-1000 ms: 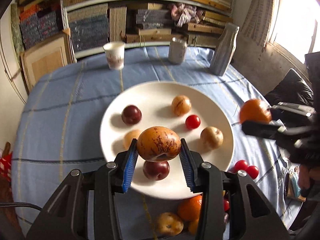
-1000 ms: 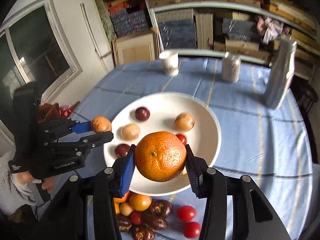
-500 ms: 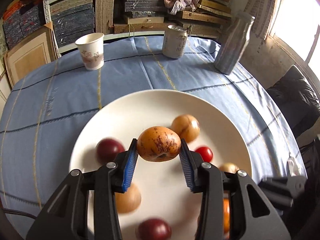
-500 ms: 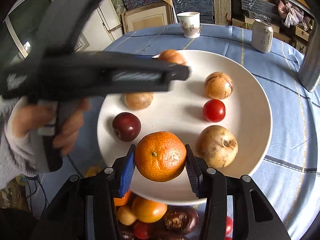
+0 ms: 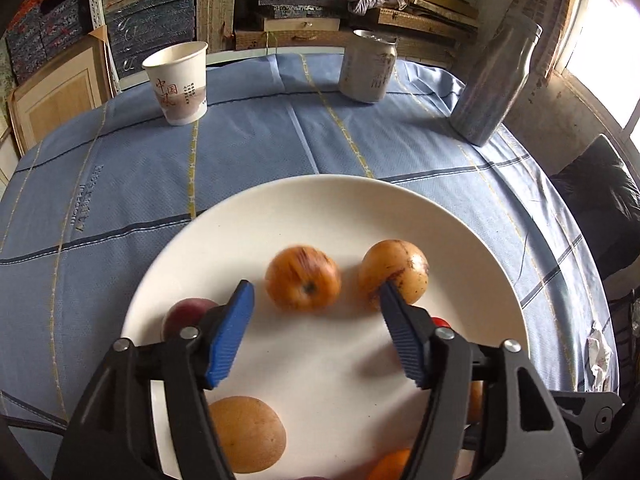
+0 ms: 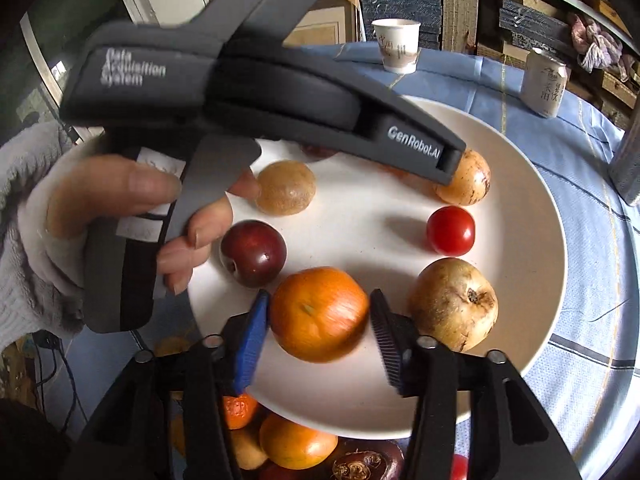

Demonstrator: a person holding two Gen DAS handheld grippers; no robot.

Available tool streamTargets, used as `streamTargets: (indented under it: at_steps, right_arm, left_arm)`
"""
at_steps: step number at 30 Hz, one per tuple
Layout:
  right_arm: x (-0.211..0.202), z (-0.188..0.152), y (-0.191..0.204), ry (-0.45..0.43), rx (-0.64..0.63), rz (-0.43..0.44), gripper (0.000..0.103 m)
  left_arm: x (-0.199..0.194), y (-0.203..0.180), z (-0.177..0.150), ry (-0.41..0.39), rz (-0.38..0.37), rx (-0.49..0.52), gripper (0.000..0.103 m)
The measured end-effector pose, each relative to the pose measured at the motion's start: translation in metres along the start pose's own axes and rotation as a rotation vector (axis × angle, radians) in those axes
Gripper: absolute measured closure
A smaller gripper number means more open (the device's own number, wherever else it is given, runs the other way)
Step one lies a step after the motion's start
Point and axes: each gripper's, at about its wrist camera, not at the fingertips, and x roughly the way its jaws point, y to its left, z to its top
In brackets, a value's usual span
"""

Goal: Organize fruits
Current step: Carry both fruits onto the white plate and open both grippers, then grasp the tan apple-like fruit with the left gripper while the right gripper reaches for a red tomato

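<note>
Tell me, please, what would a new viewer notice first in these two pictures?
First, the white plate of fruit on the blue tablecloth. In the right wrist view, an orange sits between the open right gripper. The left gripper, also open, hangs above the plate near a blurred speckled orange fruit.

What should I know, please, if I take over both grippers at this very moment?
Left gripper: open over the white plate, with a blurred speckled orange fruit just beyond its fingers.
Right gripper: open, with the mandarin on the plate between its fingers.
Also plated: dark plum, cherry tomato, three more tan fruits.
Left: the pile of fruit off the plate's near edge.
</note>
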Motion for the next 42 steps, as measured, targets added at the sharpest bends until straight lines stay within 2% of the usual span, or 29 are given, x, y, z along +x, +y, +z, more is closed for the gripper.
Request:
streamTargets:
  at_steps: [5,10,14,17,22,28,33,40,42]
  right_arm:
    - [-0.039,0.011,0.001,-0.079,-0.014,-0.033,0.046]
    - [-0.096,0.011,-0.003,-0.193,0.000,-0.081,0.040]
    - [-0.138,-0.004,-0.007,-0.272,0.039,-0.105,0.033]
    - [-0.157,-0.025,-0.006,-0.297,0.062,-0.130,0.028]
    - [-0.151,-0.064,-0.010,-0.260,0.109,-0.157,0.021]
    - [-0.121,-0.127,-0.018,-0.115,0.232,-0.142,0.020]
    - [-0.115,-0.145,-0.020,-0.060,0.270,-0.130,0.020]
    - [-0.121,-0.148,-0.025,-0.060,0.305,-0.149,0.017]
    - [-0.121,-0.149,-0.026,-0.056,0.315,-0.153,0.016]
  left_arm:
    - [-0.033,0.000,-0.001,-0.051,0.010,-0.002,0.038]
    - [-0.098,0.008,-0.014,-0.141,0.049,0.000,0.035]
    - [-0.140,0.013,-0.047,-0.166,0.097,-0.016,0.027]
    - [-0.155,0.014,-0.080,-0.147,0.115,-0.032,0.026]
    - [-0.152,0.008,-0.142,-0.079,0.143,-0.067,0.023]
    - [-0.132,-0.004,-0.206,0.010,0.141,-0.114,0.020]
    - [-0.125,-0.012,-0.214,0.024,0.140,-0.086,0.020]
    - [-0.107,-0.010,-0.204,0.042,0.167,-0.068,0.018]
    - [-0.103,-0.008,-0.202,0.040,0.156,-0.070,0.013]
